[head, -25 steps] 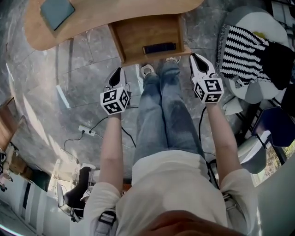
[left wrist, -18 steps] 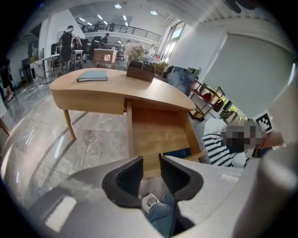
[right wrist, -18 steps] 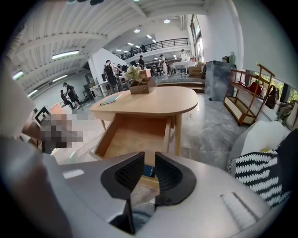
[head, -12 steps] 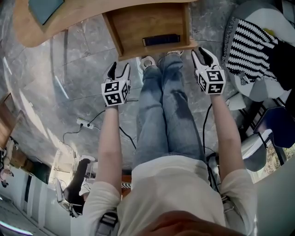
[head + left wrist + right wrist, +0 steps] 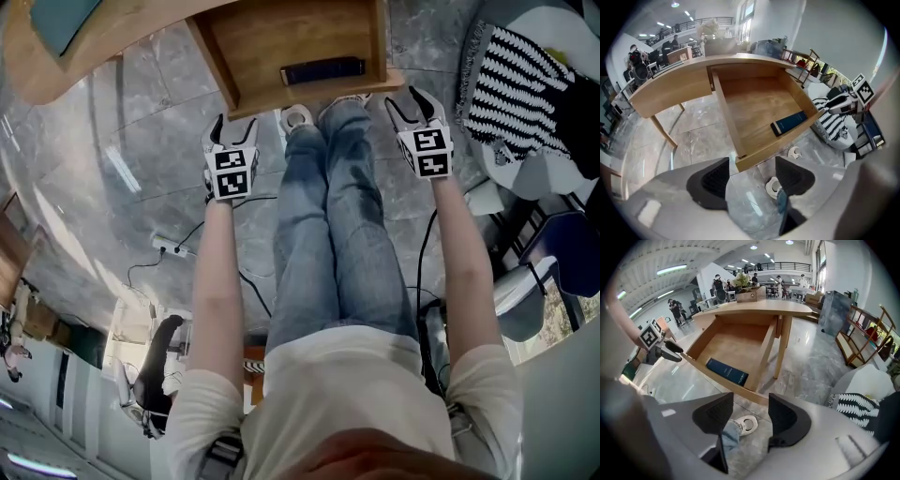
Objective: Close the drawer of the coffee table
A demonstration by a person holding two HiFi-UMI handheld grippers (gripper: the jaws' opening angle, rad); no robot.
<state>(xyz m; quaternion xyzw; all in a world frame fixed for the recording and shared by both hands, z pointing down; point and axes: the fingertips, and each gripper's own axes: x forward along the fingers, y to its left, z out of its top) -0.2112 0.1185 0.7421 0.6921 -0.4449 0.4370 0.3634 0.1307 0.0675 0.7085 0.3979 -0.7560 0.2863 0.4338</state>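
Observation:
The wooden drawer (image 5: pixel 300 37) stands pulled out of the coffee table (image 5: pixel 103 42), with a dark blue flat box (image 5: pixel 322 70) lying near its front panel. My left gripper (image 5: pixel 235 129) hovers just short of the drawer's front left corner. My right gripper (image 5: pixel 414 103) is just off the front right corner. Both sets of jaws have just been opening and now stand open with nothing between them. In the left gripper view the drawer front (image 5: pixel 774 149) lies just past the pads (image 5: pixel 715 180). The right gripper view shows the front panel (image 5: pixel 723 379) beyond its pads (image 5: pixel 786 418).
The person's legs and white shoes (image 5: pixel 298 117) stand between the two grippers, right under the drawer front. A black-and-white striped throw (image 5: pixel 511 89) lies on a seat at the right. A power strip with cables (image 5: pixel 173 248) rests on the marble floor at the left.
Both grippers have gone from shut to open and have come down closer to the drawer's front corners. The drawer and the blue box have not moved.

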